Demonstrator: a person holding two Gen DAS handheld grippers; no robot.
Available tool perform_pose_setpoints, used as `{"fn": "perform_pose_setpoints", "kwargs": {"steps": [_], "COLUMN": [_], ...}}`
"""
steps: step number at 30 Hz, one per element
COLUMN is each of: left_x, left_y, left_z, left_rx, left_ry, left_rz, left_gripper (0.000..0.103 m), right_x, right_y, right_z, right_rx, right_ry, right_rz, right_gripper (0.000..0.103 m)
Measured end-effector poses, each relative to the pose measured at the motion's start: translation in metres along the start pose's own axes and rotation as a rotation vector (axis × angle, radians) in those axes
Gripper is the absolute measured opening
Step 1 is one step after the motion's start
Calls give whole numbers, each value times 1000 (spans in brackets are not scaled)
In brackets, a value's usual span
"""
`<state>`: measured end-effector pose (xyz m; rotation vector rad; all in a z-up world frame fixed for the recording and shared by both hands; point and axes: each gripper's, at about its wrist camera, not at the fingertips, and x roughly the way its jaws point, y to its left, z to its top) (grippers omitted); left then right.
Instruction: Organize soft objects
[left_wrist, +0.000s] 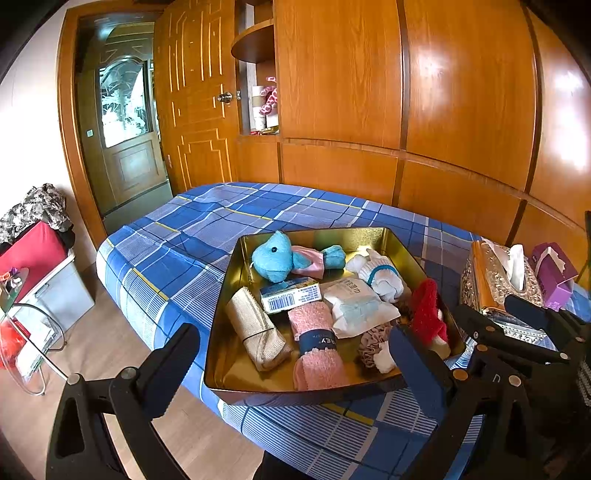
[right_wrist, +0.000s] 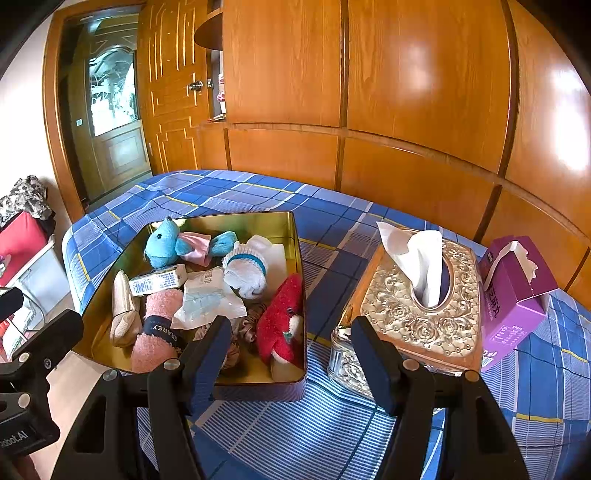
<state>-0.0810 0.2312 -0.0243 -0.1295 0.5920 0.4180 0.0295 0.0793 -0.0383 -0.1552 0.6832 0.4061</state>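
A gold metal tin (left_wrist: 236, 280) (right_wrist: 295, 236) sits on the blue plaid bed. It holds a blue plush toy (left_wrist: 275, 256) (right_wrist: 164, 243), pink rolled socks (left_wrist: 316, 343) (right_wrist: 157, 332), a beige roll (left_wrist: 255, 328), white socks (left_wrist: 380, 273) (right_wrist: 247, 273), a red plush (left_wrist: 426, 314) (right_wrist: 282, 321), a small carton (left_wrist: 288, 295) and a white packet (left_wrist: 360, 306). My left gripper (left_wrist: 291, 354) is open and empty, just in front of the tin. My right gripper (right_wrist: 290, 343) is open and empty, between the tin and the tissue box.
An ornate gold tissue box (right_wrist: 413, 306) (left_wrist: 487, 280) and a purple tissue carton (right_wrist: 517, 295) (left_wrist: 554, 275) stand right of the tin. Wooden wardrobe panels (right_wrist: 406, 110) back the bed. A red-topped bin (left_wrist: 40, 258) and glass side table (left_wrist: 22, 332) stand on the floor at left.
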Motion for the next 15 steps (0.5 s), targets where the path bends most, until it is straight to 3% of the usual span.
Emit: {"fn": "perform_pose_setpoints", "kwargs": {"steps": [15], "left_x": [-1], "left_y": [1], "left_z": [0], "left_rx": [-11], "left_ry": [-12], "left_rz": [3], "left_gripper": [103], "right_x": [0], "right_y": [0], "right_z": [0], "right_rx": [3], "right_ry": [-2], "right_rz": [-7], "right_gripper": [68]}}
